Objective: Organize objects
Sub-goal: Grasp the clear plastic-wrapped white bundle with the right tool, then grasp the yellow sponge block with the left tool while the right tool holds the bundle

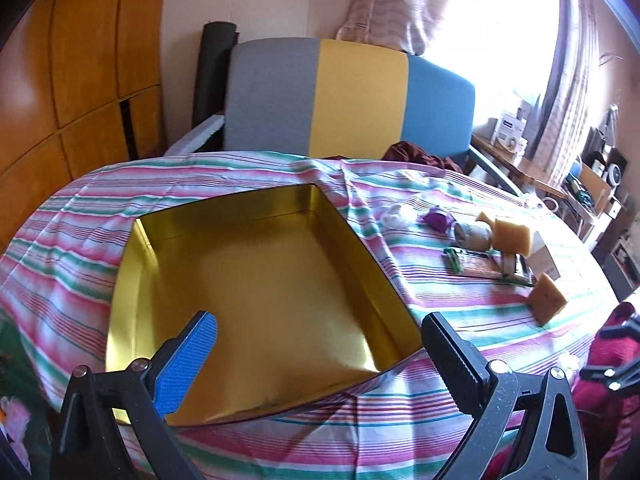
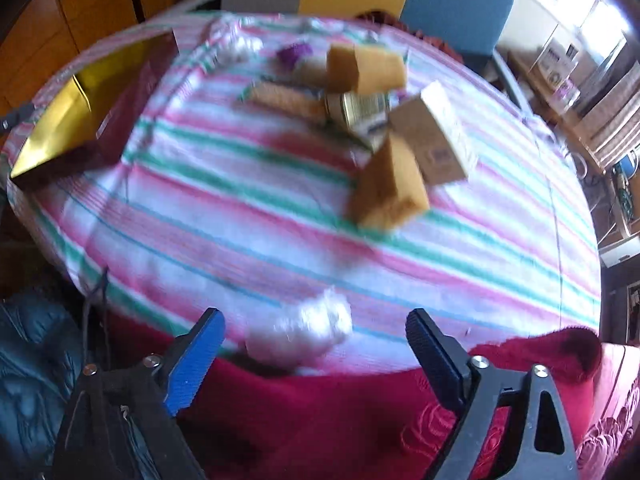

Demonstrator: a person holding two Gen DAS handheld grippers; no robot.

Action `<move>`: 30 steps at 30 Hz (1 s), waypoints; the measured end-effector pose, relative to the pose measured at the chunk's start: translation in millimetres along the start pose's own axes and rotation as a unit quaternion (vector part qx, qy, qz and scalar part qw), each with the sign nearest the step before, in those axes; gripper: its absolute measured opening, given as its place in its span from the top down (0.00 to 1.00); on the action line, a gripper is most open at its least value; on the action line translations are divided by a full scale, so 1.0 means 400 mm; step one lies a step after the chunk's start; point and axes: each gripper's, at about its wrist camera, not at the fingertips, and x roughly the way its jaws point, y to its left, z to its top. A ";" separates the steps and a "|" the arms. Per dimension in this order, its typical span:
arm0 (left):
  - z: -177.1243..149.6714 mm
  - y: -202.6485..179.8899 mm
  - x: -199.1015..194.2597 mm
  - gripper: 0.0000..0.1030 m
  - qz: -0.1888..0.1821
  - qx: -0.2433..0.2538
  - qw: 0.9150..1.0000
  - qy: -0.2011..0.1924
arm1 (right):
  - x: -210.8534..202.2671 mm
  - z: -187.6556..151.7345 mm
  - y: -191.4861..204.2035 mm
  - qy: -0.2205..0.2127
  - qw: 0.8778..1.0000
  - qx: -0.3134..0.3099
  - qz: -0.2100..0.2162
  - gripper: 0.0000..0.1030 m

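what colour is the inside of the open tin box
Shiny gold inside the tin box, clearest in the left wrist view.

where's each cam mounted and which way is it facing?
Left wrist: on the left gripper, angled down at the gold tin; both fingers show, open, empty.
Right wrist: on the right gripper, steeply down over a white bundle at the table's near edge; fingers open.
Shared: the tin, striped cloth, sponges, chair.
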 end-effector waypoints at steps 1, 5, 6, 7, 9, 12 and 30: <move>0.002 -0.004 0.002 0.00 -0.003 0.002 1.000 0.002 | 0.014 -0.002 0.003 0.010 1.000 -0.002 0.005 0.15; 0.012 -0.029 0.008 0.00 -0.012 0.016 1.000 0.002 | 0.054 0.009 0.017 0.035 0.999 -0.004 -0.005 0.24; 0.016 -0.034 0.009 0.00 -0.013 0.018 1.000 0.001 | 0.062 0.012 0.016 0.041 0.999 -0.005 -0.012 0.35; 0.018 -0.038 0.009 0.00 -0.015 0.020 1.000 -0.001 | 0.066 0.015 0.015 0.045 0.999 -0.007 -0.014 0.38; 0.025 -0.046 0.012 0.00 -0.017 0.025 1.000 0.000 | 0.067 0.017 0.014 0.047 0.999 -0.010 -0.011 0.39; 0.039 -0.062 0.024 0.00 -0.024 0.030 0.999 0.002 | 0.063 0.023 0.010 0.036 0.999 -0.005 -0.013 0.47; 0.169 -0.306 0.149 0.00 -0.093 0.136 0.986 0.036 | 0.040 0.042 -0.045 -0.037 0.996 0.074 0.038 0.53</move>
